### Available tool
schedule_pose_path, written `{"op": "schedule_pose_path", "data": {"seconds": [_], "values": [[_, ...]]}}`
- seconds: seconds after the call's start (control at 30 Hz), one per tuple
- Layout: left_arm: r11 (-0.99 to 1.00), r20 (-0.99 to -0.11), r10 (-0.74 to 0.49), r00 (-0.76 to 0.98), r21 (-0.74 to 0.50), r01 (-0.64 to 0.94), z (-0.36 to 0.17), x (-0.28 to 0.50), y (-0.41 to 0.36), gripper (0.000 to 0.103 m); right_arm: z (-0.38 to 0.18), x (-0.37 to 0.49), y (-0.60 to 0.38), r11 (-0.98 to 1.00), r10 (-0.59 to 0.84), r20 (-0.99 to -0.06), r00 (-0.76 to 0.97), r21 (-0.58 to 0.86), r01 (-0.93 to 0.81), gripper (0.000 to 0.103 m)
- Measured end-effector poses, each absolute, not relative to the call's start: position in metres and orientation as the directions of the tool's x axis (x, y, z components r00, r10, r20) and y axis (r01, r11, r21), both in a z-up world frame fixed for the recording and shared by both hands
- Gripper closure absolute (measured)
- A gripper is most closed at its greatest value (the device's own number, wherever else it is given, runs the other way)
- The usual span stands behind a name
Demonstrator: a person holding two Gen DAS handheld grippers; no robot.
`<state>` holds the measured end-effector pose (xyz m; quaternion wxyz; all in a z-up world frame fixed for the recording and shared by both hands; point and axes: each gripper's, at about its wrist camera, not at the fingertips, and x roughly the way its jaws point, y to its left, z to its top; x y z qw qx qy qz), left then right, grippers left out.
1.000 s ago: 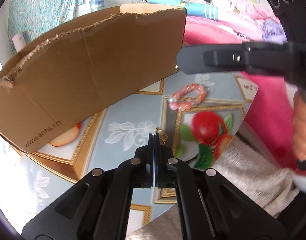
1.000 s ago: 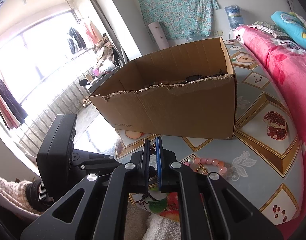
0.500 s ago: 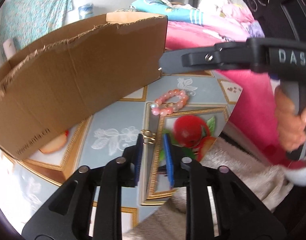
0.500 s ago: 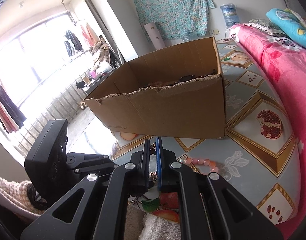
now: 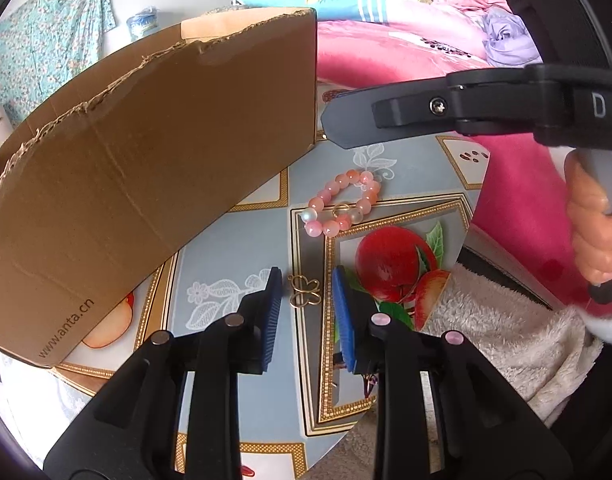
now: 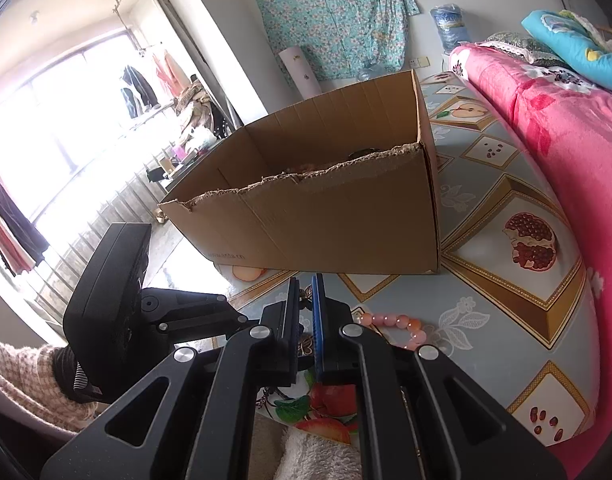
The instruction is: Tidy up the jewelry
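A small gold butterfly charm lies on the fruit-patterned table. My left gripper stands open around it, a blue pad on each side, neither touching it. Just beyond lies a pink bead bracelet, and a gold ring rests on it. An open cardboard box stands behind. My right gripper hovers above the bracelet. Its jaws are shut on a small brownish-gold piece at the tips.
A pink blanket borders the table on the right. A white fluffy cloth lies at the near table edge. A person's hand holds the right gripper's handle. The left gripper's housing sits low at the left.
My left jaws went from shut to open, and the gold butterfly charm now lies on the table between them. The right gripper stayed shut and still.
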<state>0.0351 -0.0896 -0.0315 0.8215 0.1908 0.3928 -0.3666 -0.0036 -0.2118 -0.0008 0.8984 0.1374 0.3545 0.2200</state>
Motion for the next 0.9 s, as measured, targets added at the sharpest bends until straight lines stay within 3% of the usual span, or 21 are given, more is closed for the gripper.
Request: {"op": "schedule_pose_path", "data": {"seconds": [0.13,0.7,0.8,0.9], "values": [[0.652,-0.789,-0.448,0.420,0.032,0.757,-0.031,0.038,-0.094,0.092,-0.001,-0.004,-0.210,0.867,0.491,-0.578,0.652,0.399,-0.299,0.097],[0.711,-0.790,-0.418,0.448,0.022,0.703,-0.029,0.048,-0.082,0.092,0.007,-0.012,-0.209,0.867,0.489,-0.558,0.670,0.392,-0.306,0.097],[0.723,-0.787,-0.419,0.454,0.014,0.691,-0.028,0.048,-0.077,0.103,0.008,-0.013,-0.207,0.866,0.492,-0.553,0.672,0.393,-0.310,0.097],[0.740,-0.784,-0.415,0.462,0.004,0.673,-0.028,0.052,-0.070,0.103,0.009,-0.013,-0.206,0.865,0.493,-0.551,0.673,0.392,-0.313,0.097]]}}
